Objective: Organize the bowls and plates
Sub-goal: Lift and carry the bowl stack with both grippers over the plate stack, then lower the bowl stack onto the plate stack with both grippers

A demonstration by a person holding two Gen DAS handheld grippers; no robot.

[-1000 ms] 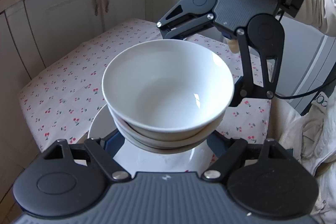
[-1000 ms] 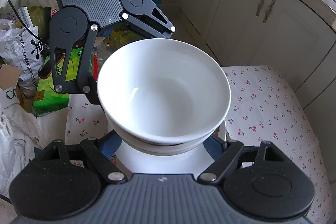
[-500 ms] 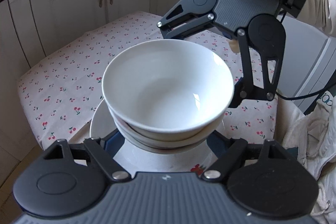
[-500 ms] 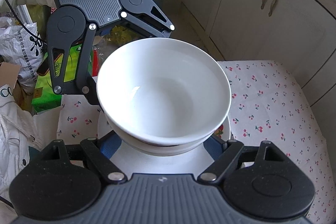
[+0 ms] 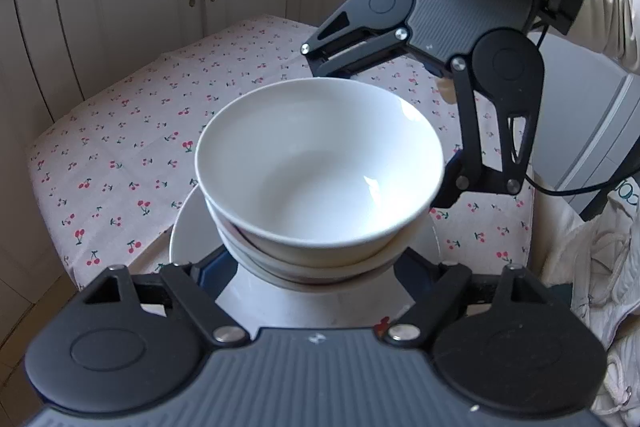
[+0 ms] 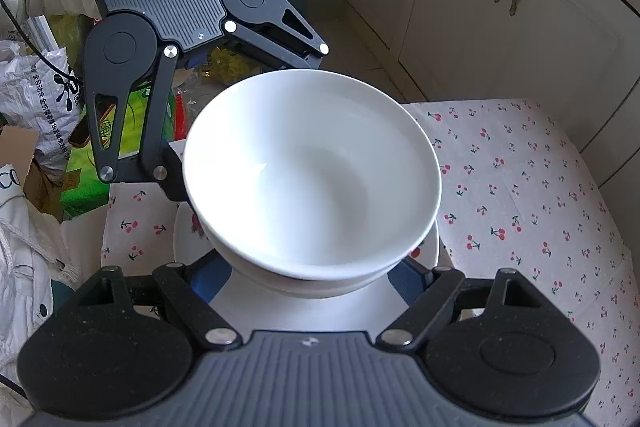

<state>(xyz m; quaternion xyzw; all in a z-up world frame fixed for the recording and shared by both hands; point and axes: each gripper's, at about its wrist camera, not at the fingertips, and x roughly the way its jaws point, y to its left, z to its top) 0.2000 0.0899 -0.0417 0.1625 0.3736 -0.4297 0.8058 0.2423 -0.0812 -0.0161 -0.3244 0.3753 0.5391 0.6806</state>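
- I see my left gripper (image 5: 316,267) and right gripper (image 6: 312,275), jaws spread wide, flanking the stacked white ceramic bowls (image 5: 320,167) on a white plate (image 5: 188,227).
- Cherry-print cloth (image 5: 140,131) covers the desk.

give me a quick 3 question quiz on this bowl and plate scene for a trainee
1. True or false: the top bowl sits nested in another bowl.
2. What lies under the bowls? A) plate B) tray C) pan
3. What print marks the tablecloth?

Key
1. True.
2. A, a white plate.
3. Red cherries. The left gripper and right gripper reach in from opposite sides.
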